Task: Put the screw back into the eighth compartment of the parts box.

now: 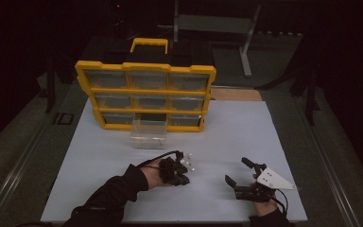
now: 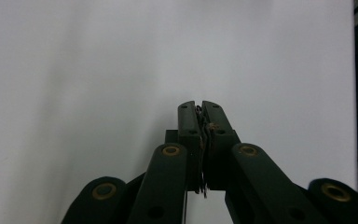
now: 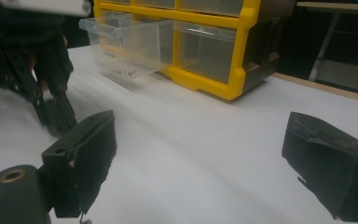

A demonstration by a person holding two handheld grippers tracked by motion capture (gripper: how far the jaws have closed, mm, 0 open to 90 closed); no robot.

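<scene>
I see the yellow organizer [image 1: 145,94] standing upright at the far side of the white table [image 1: 236,142], its bottom-middle clear drawer [image 1: 147,134] pulled out onto the table; I cannot tell what lies inside. My left gripper [image 1: 183,177], well short of the drawer, has its jaws pressed together with no object I can make out between them. My right gripper [image 1: 236,172] hangs with jaws wide apart, holding nothing.

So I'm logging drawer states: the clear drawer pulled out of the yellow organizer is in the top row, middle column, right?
Not quite. The clear drawer is pulled out of the yellow organizer in the middle column, but from the bottom row, not the top. The high view shows it resting on the white table.
</scene>
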